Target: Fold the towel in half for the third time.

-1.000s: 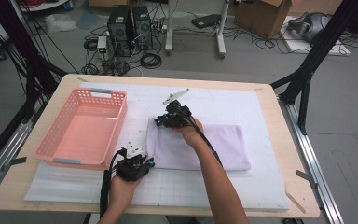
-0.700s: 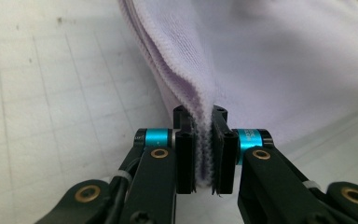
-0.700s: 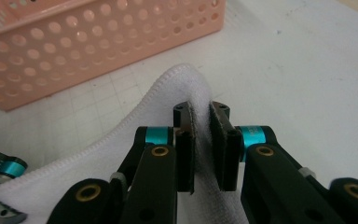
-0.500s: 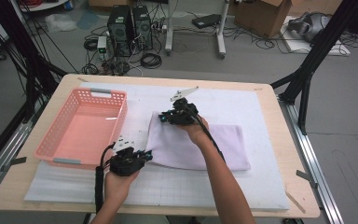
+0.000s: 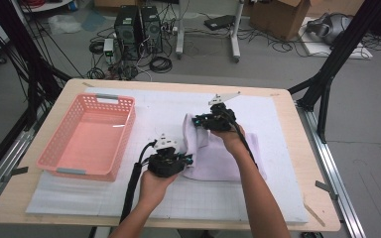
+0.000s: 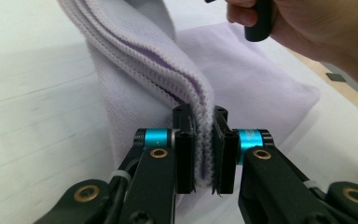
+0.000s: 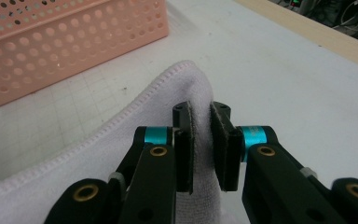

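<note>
High view first: both claws are on the lilac towel (image 5: 223, 156), which lies on the white mat (image 5: 178, 198) covering the wooden surface (image 5: 307, 148), right of the pink basket (image 5: 87, 136). Left claw (image 5: 184, 161) is at the towel's near left corner, pinching the edge. Its jaws have just been closing, and the cloth is between them. Right claw (image 5: 197, 121) is at the far left corner, holding that end up off the mat, so the left edge of the towel stands in a raised fold between the two hands while the rest lies flat to the right.

Over to the left gripper view: the left claw (image 6: 204, 154) is narrow, clamped on the doubled hem of the towel (image 6: 135, 70), the stitched edge running up and away from the pads in an arch. The person's right hand (image 6: 317, 32) shows at top right, gripping its handle.

Right gripper view now: the right claw (image 7: 200, 147) is narrow too, its pads squeezing a bunched corner of the towel (image 7: 121, 154), which drapes down and to the left with its ribbed border showing. Beyond it sits the basket (image 7: 70, 46), well apart, perforated wall facing the camera, and the surface's (image 7: 307, 32) wooden rim runs along the top right.
</note>
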{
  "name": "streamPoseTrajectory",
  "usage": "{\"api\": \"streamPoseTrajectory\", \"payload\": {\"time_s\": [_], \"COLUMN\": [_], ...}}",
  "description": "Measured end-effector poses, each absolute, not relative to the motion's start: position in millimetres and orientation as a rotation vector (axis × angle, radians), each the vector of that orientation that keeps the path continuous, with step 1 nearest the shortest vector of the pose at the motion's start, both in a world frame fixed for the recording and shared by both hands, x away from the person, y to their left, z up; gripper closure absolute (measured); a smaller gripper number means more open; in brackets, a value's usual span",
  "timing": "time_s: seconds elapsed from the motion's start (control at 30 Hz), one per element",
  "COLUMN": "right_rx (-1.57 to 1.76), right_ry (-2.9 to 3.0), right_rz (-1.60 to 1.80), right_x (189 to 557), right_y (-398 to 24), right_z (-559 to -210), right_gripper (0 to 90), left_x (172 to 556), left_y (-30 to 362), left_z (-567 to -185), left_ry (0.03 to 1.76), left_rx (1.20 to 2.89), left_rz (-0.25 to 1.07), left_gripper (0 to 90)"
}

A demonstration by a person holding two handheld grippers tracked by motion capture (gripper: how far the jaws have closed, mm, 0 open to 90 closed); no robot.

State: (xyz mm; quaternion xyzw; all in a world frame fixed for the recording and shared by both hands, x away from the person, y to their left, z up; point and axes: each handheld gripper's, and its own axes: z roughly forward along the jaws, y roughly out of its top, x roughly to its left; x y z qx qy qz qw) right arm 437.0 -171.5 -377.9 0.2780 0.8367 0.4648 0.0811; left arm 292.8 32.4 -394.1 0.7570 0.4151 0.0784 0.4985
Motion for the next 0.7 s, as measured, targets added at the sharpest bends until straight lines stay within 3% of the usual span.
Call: {"api": "streamPoseTrajectory", "payload": {"time_s": [0.7], "right_rx": [0.895], "right_ry": [2.440], "right_rz": [1.331], "right_x": [431.7], "right_y": [-235.8], "right_z": [-376.9], "right_gripper": [80.3], "left_x": [305.5], "left_y": [-34.9], "left_z": [-395.5], "left_ry": [0.905], "left_rx": [1.900], "left_rz": [0.171], "left_gripper": [81.6]}}
